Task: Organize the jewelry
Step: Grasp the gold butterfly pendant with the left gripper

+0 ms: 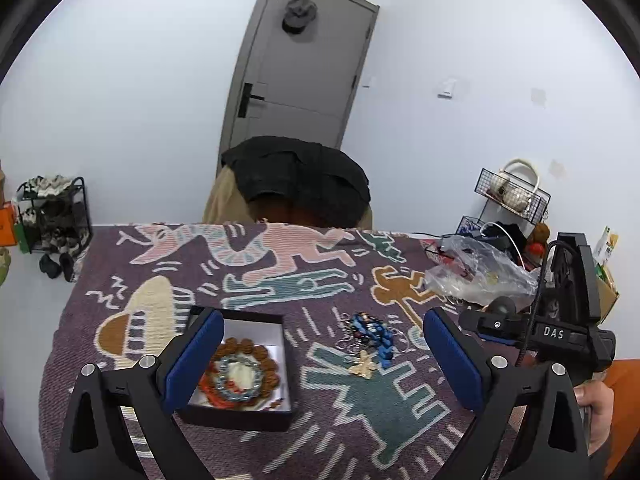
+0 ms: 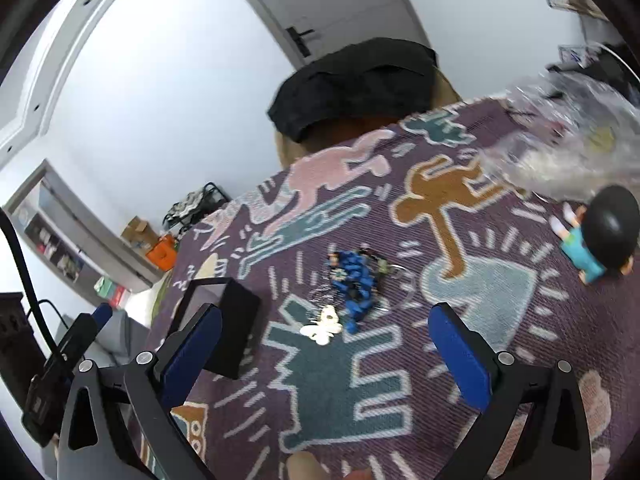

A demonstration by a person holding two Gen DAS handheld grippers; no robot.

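An open black box (image 1: 240, 364) with a white inside holds brown, grey-blue and orange bead bracelets (image 1: 240, 372). It also shows in the right wrist view (image 2: 224, 320). A pile of jewelry with blue beads (image 1: 372, 334) and a pale butterfly piece (image 1: 364, 366) lies on the patterned cloth to the right of the box. The pile (image 2: 356, 284) and butterfly (image 2: 322, 330) show in the right wrist view. My left gripper (image 1: 324, 356) is open and empty above the box and pile. My right gripper (image 2: 324, 350) is open and empty just before the butterfly.
A purple patterned cloth (image 1: 280, 280) covers the table. A clear plastic bag (image 1: 476, 276) lies at the far right. A small figurine with a black head (image 2: 600, 236) lies on the right. A chair with a black garment (image 1: 296, 180) stands behind the table.
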